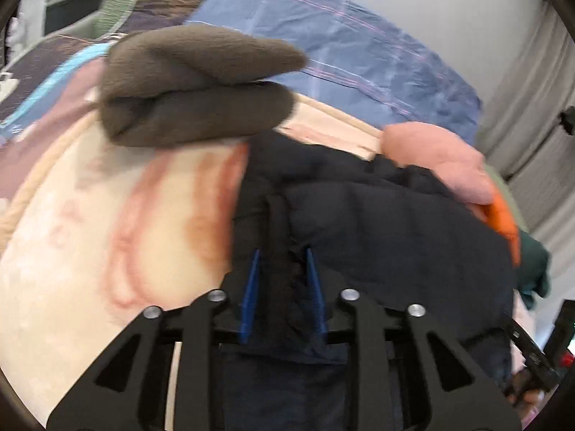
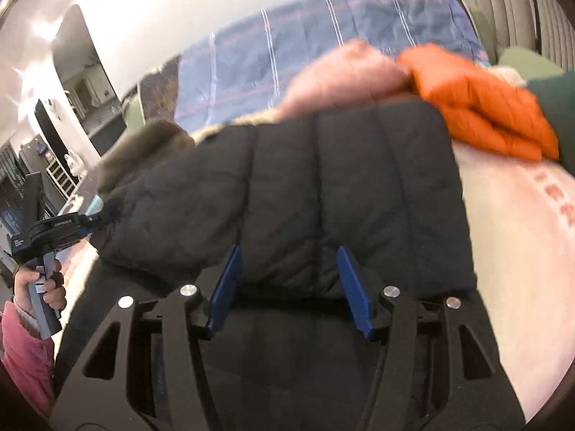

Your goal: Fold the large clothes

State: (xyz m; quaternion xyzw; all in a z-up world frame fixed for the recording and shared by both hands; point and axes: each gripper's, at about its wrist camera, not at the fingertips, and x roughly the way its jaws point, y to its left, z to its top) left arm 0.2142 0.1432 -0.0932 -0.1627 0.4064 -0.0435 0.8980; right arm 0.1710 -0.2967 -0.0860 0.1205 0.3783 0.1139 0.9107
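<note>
Bedding covers the whole surface: one pale pink-patterned blanket [image 1: 90, 215] in front and one blue striped quilt [image 1: 359, 57] behind. One dark quilted jacket [image 2: 323, 186] lies on the blanket. Beside it sit four other garments: brown fleece [image 1: 194, 86], pink [image 2: 341, 75], orange [image 2: 481, 107] and dark green [image 1: 537, 265]. The left gripper [image 1: 282, 280] pinches a dark jacket edge; the right gripper [image 2: 287, 269] straddles a thick fold, whether gripping is unclear.
</note>
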